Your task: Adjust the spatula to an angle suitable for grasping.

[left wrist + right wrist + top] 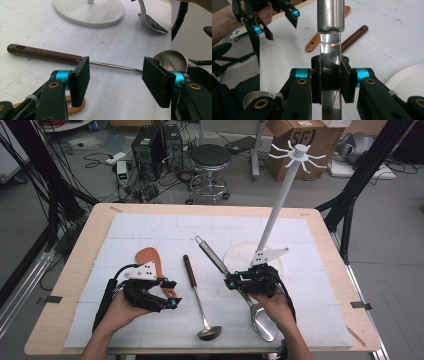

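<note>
High view puts your right gripper (239,284) near the table's front right, its jaws clamped on the flat steel shaft of the big spoon (250,295). That spoon runs from a looped handle end near the table's middle down to its bowl at the front edge, just past your right hand (274,304). Right gripper view shows the pads pressed on either side of the flat shaft, with the round handle rising above them.

Your left gripper (172,292) sits at the front left with its jaws apart and nothing between them. Left gripper view has the ladle (50,55) lying across the mat beyond those jaws, wooden handle to the left, bowl behind the right jaw. Under the left jaw you can see the looped end of the orange spatula (75,108).

Behind your right gripper stands the white rack (280,200), its round base on the mat, close to the spoon's handle.
</note>
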The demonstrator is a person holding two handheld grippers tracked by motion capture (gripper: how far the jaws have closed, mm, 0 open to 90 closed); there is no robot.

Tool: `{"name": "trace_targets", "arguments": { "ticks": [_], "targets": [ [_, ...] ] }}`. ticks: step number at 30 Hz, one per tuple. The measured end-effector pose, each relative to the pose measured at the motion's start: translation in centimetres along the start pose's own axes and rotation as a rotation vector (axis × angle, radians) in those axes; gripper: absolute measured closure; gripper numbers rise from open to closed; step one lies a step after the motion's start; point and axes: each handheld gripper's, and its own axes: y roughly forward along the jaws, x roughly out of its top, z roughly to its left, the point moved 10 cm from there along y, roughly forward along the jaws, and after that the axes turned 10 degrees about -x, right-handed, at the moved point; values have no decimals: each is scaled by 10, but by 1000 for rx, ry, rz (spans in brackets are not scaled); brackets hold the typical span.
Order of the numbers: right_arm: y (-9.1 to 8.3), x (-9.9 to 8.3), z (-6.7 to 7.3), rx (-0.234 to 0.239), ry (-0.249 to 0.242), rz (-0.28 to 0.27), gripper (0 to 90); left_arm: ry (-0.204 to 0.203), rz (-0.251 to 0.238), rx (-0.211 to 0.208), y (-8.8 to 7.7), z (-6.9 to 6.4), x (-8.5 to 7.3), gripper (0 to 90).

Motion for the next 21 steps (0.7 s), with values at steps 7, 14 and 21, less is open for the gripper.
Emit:
{"name": "trace_targets", "arguments": {
  "ticks": [7, 14, 21],
  "targets": [
    [-10, 15, -2, 5, 13, -35, 753, -2, -3, 5, -1, -1, -1, 396],
    [-20, 22, -8, -8, 37, -75, 756, -4, 2, 12, -1, 0, -5, 397],
    [-31, 33, -11, -16, 50, -118, 762, 1, 6, 14, -2, -1, -6, 398]
  ]
}}
